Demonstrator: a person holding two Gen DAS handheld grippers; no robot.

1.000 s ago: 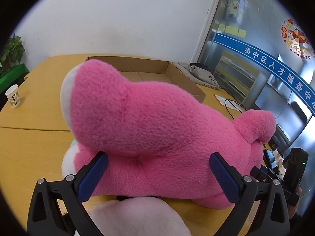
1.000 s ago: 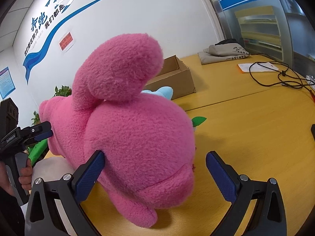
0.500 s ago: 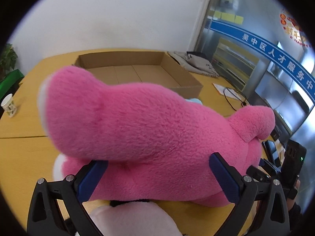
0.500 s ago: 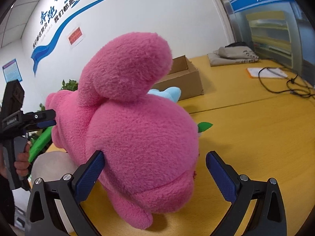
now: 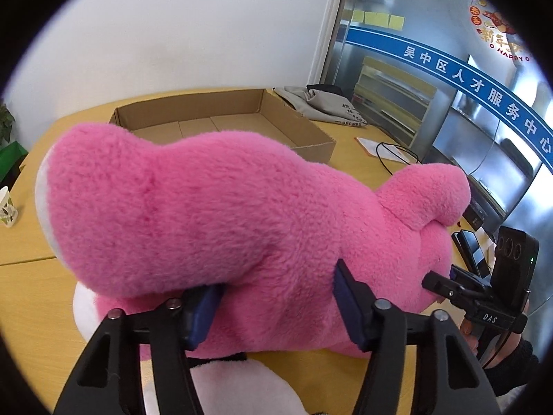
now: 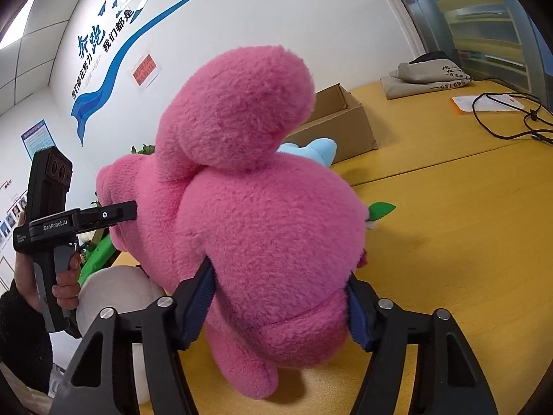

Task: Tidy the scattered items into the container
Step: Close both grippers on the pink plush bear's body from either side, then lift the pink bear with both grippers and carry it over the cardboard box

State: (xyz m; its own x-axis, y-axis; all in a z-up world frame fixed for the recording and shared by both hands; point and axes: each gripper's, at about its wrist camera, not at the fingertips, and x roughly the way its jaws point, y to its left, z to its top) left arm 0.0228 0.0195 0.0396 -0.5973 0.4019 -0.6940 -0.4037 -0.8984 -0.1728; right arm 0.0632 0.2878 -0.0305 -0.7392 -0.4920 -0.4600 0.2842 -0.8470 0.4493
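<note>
A large pink plush toy [image 5: 242, 214] lies across the yellow table, filling both views; it also shows in the right wrist view [image 6: 262, 214]. My left gripper [image 5: 276, 307] is shut on its body, the blue pads pressed into the fur. My right gripper [image 6: 280, 304] is shut on the toy's other end. An open cardboard box [image 5: 297, 128] stands behind the toy; its corner shows in the right wrist view [image 6: 349, 121]. The left gripper's body shows at the left of the right wrist view.
A white plush [image 6: 114, 290] lies under the pink toy. A light blue plush [image 6: 318, 148] and a green leaf piece [image 6: 380, 209] sit by the box. A paper cup [image 5: 7, 207], a folded grey bag [image 5: 325, 107], papers and a black cable [image 6: 508, 114] are on the table.
Both grippers have closed from wide open onto the pink plush toy. The toy sits a little higher, with more of the box visible behind it.
</note>
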